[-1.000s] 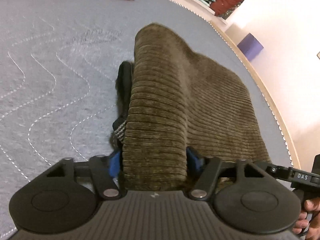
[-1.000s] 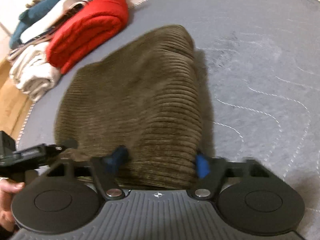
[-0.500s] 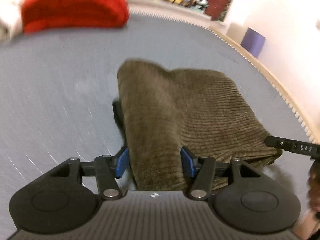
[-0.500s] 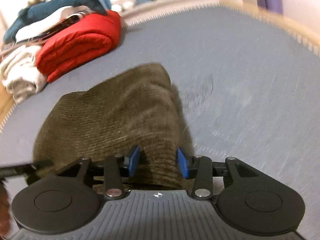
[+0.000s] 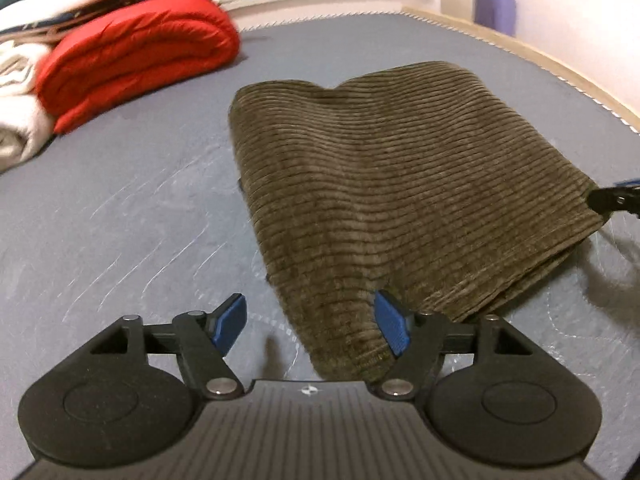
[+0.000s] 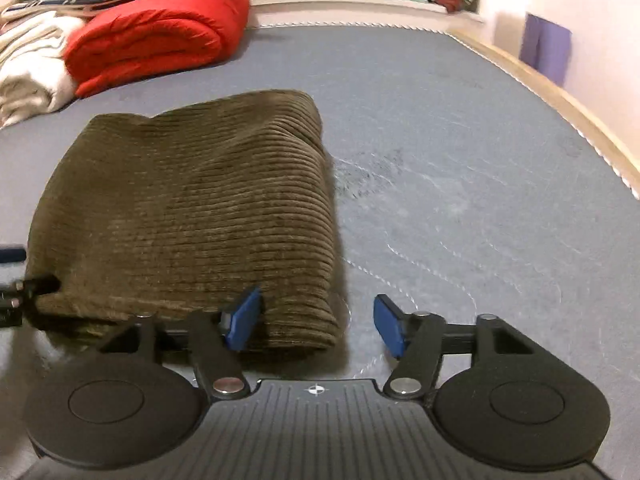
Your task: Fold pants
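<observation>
Releasing pants (image 5: 400, 184); left gripper (image 5: 312, 326) fingers newly spread, gripping nothing | right gripper (image 6: 316, 324) likewise

Olive ribbed pants (image 5: 400, 184); grey quilted mat (image 5: 120, 220).

- folded olive-brown corduroy pants (image 5: 400, 184): thick ribbed cloth, soft and matt
- grey quilted mattress cover (image 6: 460, 160): flat felt-like fabric with pale stitched wavy lines
- rolled red quilt (image 5: 136, 60): smooth, slightly shiny padded fabric
- black gripper body: matt ribbed plastic, shiny metal pivot pins
</observation>
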`<state>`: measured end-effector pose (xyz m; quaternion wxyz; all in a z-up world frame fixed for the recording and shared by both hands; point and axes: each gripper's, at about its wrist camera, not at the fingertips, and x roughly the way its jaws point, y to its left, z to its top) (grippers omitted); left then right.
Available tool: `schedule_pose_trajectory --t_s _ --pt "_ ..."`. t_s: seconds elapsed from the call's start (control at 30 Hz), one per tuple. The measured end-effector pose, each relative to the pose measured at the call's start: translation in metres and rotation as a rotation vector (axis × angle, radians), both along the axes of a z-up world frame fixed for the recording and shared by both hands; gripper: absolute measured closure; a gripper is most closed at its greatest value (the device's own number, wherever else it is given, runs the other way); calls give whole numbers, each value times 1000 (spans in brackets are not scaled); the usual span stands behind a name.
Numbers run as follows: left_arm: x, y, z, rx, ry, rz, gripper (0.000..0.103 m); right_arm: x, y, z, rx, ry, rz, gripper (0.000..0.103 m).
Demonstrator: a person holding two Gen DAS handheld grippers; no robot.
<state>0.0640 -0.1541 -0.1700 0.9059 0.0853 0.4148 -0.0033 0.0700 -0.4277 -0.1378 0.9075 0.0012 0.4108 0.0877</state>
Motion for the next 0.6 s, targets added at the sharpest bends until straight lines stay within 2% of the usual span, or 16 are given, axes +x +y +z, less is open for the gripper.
schedule_pose_trajectory --t_s 0.03,0.1,0.17,0.23,0.3,0.37,0.47,0.5,0.53,0.6 --pt "-2 -1 9 21 5 38 14 -2 -1 5 21 15 -22 37" --pt "-11 -2 29 26 -13 113 13 -9 0 15 32 26 -45 30" --pt "-29 -4 53 1 -67 153 8 -21 5 23 19 3 -62 16" --pt "-47 -9 69 -1 -126 201 7 -34 9 34 16 -20 -99 11" --pt "-61 -13 81 -25 -151 237 7 -42 15 45 21 -20 -121 8" --pt "-70 -17 86 -74 -147 254 7 -55 20 61 27 -36 -133 2" --pt "-82 -20 85 -184 -153 237 5 -76 29 82 23 -107 -110 1" --pt "-85 -22 83 -191 -170 236 0 -83 32 86 18 -129 -105 1" --pt "-91 -24 78 -180 -198 239 0 -91 35 86 13 -144 -98 1" --pt "-92 -30 67 -126 -154 266 0 -103 40 79 2 -175 -82 1"
